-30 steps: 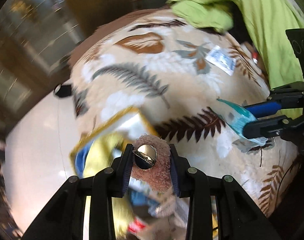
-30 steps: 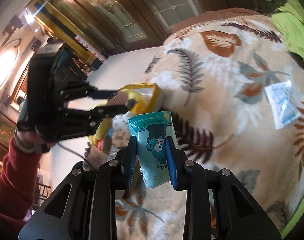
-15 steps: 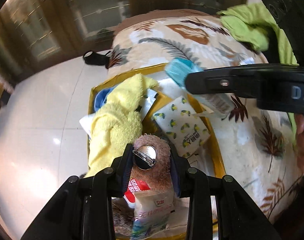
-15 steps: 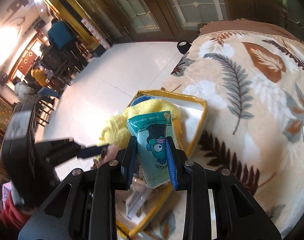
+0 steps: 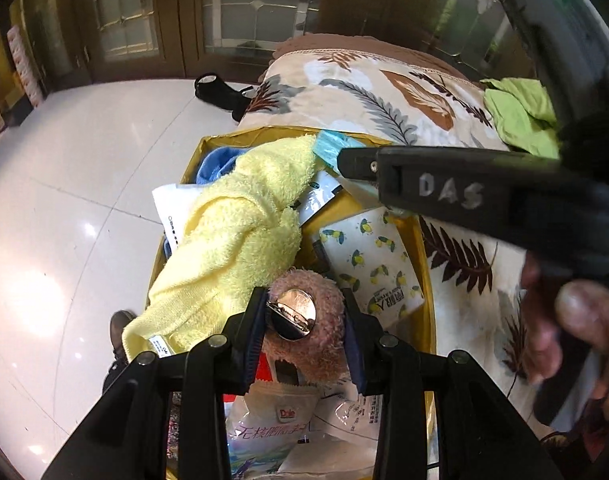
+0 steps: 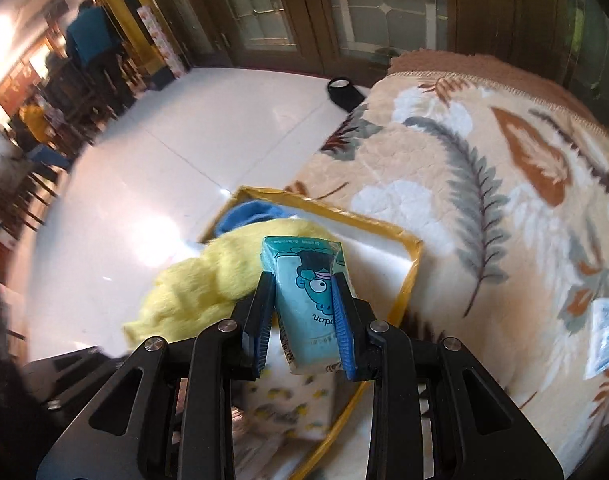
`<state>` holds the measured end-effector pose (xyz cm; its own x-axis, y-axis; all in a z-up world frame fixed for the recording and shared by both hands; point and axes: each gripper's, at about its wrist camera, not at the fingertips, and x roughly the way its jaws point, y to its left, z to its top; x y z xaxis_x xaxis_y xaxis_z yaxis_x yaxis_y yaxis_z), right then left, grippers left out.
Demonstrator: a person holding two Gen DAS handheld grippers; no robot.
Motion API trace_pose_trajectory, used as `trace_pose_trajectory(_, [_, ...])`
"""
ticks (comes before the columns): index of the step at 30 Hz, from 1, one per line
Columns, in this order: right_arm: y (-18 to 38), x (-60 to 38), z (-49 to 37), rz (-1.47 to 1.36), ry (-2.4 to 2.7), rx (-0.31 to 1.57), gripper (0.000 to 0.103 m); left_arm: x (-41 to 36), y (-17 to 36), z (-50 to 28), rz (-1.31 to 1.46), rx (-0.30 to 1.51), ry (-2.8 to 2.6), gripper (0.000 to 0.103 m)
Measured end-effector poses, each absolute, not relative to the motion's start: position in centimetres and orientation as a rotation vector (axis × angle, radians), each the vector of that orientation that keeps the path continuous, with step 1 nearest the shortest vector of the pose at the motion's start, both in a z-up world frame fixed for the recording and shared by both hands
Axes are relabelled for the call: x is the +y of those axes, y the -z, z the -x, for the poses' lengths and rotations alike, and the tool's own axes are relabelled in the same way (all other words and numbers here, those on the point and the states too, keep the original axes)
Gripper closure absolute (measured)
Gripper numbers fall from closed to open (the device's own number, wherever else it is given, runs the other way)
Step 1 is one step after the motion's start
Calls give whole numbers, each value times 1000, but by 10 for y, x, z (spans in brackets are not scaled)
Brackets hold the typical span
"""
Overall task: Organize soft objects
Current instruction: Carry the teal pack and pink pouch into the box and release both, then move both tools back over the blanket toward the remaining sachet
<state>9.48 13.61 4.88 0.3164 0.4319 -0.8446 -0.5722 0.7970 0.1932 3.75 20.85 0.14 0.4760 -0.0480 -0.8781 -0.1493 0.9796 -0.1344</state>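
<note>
My left gripper (image 5: pixel 304 320) hangs over the yellow-rimmed box (image 5: pixel 426 280), its jaws opening. A pink plush pin (image 5: pixel 324 348) with a round metal back still sits between the pads, touching both. My right gripper (image 6: pixel 304 320) is shut on a teal tissue pack (image 6: pixel 304 280) with a cartoon face, above the box's far end (image 6: pixel 408 276). In the left wrist view that pack (image 5: pixel 328 146) pokes out past the right gripper's black finger (image 5: pixel 444 184). In the box lie a yellow towel (image 5: pixel 240 240), a blue cloth (image 5: pixel 212 162) and a lemon-print tissue pack (image 5: pixel 372 264).
The box rests at the edge of a leaf-patterned blanket (image 6: pixel 484 200), beside white floor tiles (image 5: pixel 64 200). A green cloth (image 5: pixel 516 116) and a white-blue sachet (image 6: pixel 604 336) lie on the blanket. A Dole snack bag (image 5: pixel 276 420) lies in the box. A hand (image 5: pixel 576 320) holds the right gripper.
Both grippers have swung from above the blanket to above the yellow box, each with its object. The left view has rolled, and the right gripper now crosses it close by.
</note>
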Motion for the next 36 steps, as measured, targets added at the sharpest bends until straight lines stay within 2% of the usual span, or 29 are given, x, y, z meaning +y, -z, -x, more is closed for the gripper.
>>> trace_pose_trajectory(7, [-28,140,-101,182,-641,1074,75,205,4,-43,210,1076,-67,64])
trace_pose_trajectory(10, [-26,136,-102,143,-662,1108,71,203,4,-42,204,1072,-75,58])
trace_pose_trajectory(12, [-30,128,-104,82,-678,1118,71,202,3,-43,212,1072,-69,49])
trace_pose_trajectory(16, [-39,117,-104,1,-696,1114,71,202,-2,-40,221,1061,-94,47])
trace_pose_trajectory(20, [-45,108,-98,-46,-703,1116,71,204,-11,-36,234,1046,-150,36])
trace_pose_trajectory(36, [-84,24,-51,-121,-692,1021,71,158,-51,-24,80,908,-238,34])
